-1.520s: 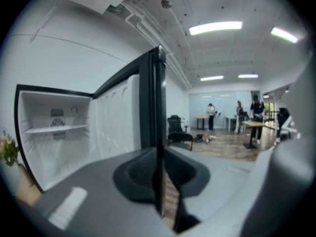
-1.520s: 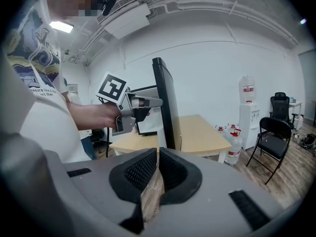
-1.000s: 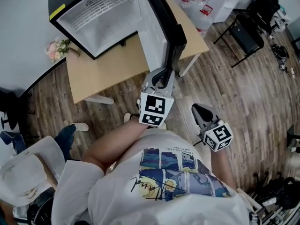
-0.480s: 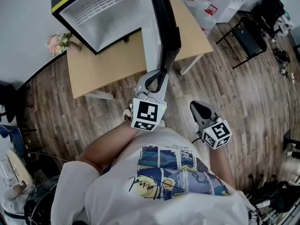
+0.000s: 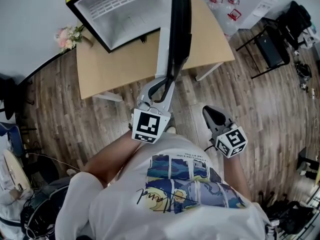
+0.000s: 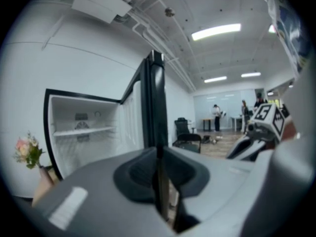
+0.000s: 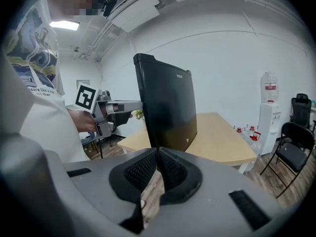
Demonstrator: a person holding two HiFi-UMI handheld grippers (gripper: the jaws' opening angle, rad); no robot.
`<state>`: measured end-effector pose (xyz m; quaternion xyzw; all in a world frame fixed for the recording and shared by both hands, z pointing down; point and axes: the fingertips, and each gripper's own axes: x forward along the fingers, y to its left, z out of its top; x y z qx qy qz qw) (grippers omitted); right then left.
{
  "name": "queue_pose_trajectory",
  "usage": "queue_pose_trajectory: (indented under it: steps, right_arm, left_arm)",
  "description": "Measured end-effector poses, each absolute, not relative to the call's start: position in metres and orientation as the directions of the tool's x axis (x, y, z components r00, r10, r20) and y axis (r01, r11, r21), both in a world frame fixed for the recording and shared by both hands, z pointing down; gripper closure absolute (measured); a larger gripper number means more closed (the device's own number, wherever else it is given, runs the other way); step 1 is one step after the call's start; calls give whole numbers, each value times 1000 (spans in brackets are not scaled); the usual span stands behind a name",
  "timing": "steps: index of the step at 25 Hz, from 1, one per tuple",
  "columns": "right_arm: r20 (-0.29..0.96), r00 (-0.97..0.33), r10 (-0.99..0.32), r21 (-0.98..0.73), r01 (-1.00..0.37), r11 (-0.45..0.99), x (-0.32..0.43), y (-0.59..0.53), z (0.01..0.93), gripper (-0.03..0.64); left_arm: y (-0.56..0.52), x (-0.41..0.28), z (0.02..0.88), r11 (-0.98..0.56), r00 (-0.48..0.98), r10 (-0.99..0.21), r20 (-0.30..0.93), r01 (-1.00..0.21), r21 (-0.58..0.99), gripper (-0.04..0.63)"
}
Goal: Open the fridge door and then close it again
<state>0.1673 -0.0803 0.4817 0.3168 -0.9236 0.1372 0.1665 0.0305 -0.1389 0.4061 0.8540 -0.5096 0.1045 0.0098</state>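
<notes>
The fridge (image 5: pixel 120 14) was seen standing on a light wooden table (image 5: pixel 125 64), at the end nearest the wall, with its fridge door (image 5: pixel 179 29) swung wide open and turned edge-on towards the person. The cabinet was lined in white. Inside it, a white wire shelf (image 6: pixel 81 131) was fitted across the upper part and a round vent was set in the back wall above the shelf. The shelf and the floor of the cabinet were shown bare white.

The left gripper (image 5: pixel 167 81) was held at the free edge of the door, low down. In the left gripper view the door's dark edge was seen rising straight out from between the jaws, which were drawn narrow and pressed on it. The right gripper (image 5: pixel 209 113) was held apart from the door, over the wooden floor (image 5: pixel 275 109) on the person's right. Its jaws were closed together at the tips, with nothing between them. The black outer face of the door was seen ahead of it in the right gripper view.

A small bunch of pink flowers (image 5: pixel 67 34) was placed beside the fridge at the table's corner, in what looked like a tan holder (image 6: pixel 44 177). Its shape could not be made out clearly. Beyond the table, two clear jugs (image 5: pixel 222 6) with red caps were set on the floor next to a white water dispenser (image 7: pixel 268 107). What the jugs held could not be told. Black chairs (image 5: pixel 270 44) were placed further along that side.
</notes>
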Motion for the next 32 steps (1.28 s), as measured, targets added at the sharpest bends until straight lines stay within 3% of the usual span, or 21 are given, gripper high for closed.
queue_pose_trajectory:
  steps: [32]
  right_arm:
    - [425, -800, -424, -109, -510, 853, 2, -129, 466, 594]
  left_arm:
    - [-167, -156, 410, -416, 411, -897, 165, -909, 2, 552]
